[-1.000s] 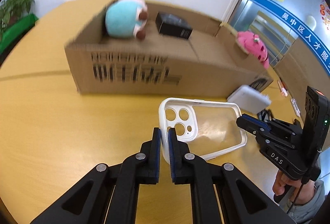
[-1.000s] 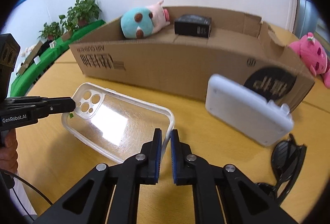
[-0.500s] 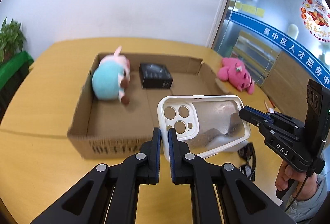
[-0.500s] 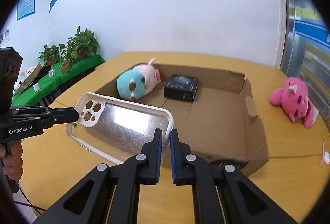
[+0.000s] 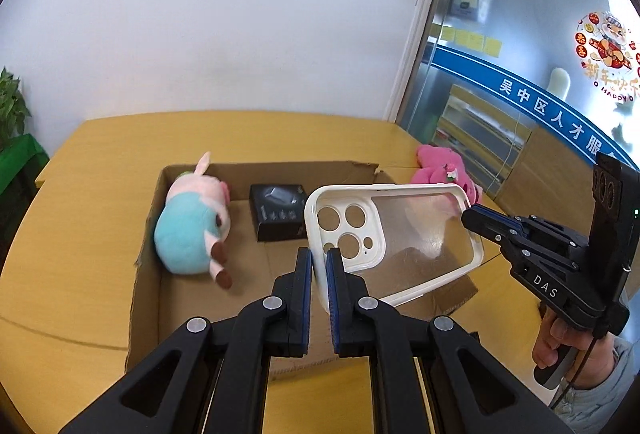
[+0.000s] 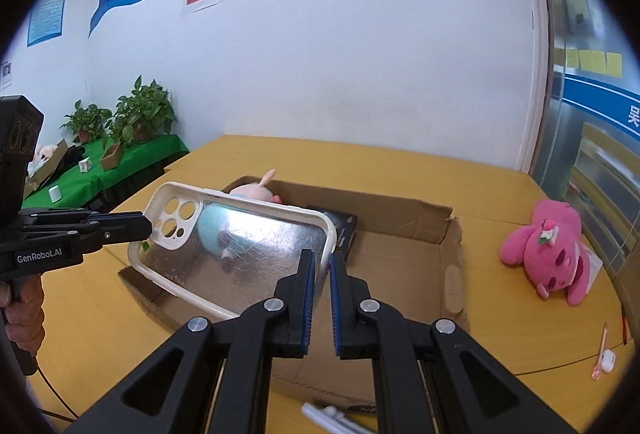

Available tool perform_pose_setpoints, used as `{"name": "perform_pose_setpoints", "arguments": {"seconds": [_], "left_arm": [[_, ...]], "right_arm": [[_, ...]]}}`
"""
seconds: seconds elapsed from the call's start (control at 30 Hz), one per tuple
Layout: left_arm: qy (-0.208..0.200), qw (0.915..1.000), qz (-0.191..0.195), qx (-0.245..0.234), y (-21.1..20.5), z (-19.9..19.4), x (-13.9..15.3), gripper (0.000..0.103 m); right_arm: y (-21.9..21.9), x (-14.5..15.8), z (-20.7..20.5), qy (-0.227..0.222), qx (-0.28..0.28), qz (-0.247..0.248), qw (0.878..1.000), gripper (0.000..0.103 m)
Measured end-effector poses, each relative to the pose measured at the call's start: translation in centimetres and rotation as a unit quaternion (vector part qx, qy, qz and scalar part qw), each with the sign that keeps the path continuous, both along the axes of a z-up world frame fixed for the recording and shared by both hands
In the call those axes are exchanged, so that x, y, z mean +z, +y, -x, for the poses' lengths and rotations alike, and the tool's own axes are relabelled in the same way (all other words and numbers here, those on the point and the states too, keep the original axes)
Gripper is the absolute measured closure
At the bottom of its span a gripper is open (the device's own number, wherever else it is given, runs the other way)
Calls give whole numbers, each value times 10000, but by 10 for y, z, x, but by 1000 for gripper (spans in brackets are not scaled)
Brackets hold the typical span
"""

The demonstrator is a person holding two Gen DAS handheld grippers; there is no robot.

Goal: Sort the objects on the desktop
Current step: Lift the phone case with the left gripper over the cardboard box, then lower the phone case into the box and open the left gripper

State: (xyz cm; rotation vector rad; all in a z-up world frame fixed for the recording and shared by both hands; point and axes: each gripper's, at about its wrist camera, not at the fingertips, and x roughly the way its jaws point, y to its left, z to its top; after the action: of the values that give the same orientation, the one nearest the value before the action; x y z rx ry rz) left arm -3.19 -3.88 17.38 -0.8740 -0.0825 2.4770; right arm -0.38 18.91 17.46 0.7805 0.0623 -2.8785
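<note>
A clear phone case with a white rim (image 5: 400, 234) hangs in the air over the open cardboard box (image 5: 144, 298). My left gripper (image 5: 319, 266) is shut on its camera-hole end. My right gripper (image 6: 320, 270) is shut on the opposite end of the phone case (image 6: 248, 254) and also shows in the left wrist view (image 5: 468, 216). The left gripper shows in the right wrist view (image 6: 146, 228). Inside the box lie a teal and pink plush pig (image 5: 192, 226) and a small black box (image 5: 278, 206).
A pink plush toy (image 6: 552, 246) lies on the yellow table (image 5: 80, 162) right of the box. Small white and pink items (image 6: 604, 358) lie near the table's right edge. A green table with potted plants (image 6: 128, 118) stands at the left wall.
Both grippers lifted the phone case off the table and carried it up over the open box; the view now looks down into the box.
</note>
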Motion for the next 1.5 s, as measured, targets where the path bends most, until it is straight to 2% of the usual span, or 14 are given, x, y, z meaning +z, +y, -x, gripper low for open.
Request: {"name": "perform_pose_setpoints", "arguments": {"seconds": [0.13, 0.33, 0.6, 0.83, 0.93, 1.07, 1.17, 1.3, 1.5], "left_arm": [[-44, 9999, 21, -96, 12, 24, -2, 97], [-347, 9993, 22, 137, -8, 47, -19, 97], [-1001, 9913, 235, 819, -71, 74, -63, 98], [-1476, 9818, 557, 1053, -90, 89, -103, 99], [-1712, 9764, 837, 1013, -89, 99, -122, 99], [-1662, 9719, 1364, 962, -78, 99, -132, 99], [-1648, 9692, 1552, 970, -74, 97, -132, 99], [-1616, 9643, 1876, 939, -70, 95, -134, 99], [-1573, 9584, 2149, 1030, -66, 95, -136, 98]], "right_arm": [[13, 4, 15, -35, -190, -41, 9998, 97], [6, -10, 47, -320, -137, 38, 9994, 97], [-54, -55, 93, -957, 425, 196, 9943, 97], [-88, -101, 119, -1698, 568, 475, 9827, 97], [-93, -120, 125, -2030, 525, 540, 9763, 96], [-99, -136, 129, -2366, 478, 379, 9697, 96], [-102, -143, 131, -2548, 466, 301, 9654, 95], [-101, -154, 135, -2856, 490, 462, 9560, 96], [-107, -153, 137, -2931, 485, 273, 9545, 93]]}}
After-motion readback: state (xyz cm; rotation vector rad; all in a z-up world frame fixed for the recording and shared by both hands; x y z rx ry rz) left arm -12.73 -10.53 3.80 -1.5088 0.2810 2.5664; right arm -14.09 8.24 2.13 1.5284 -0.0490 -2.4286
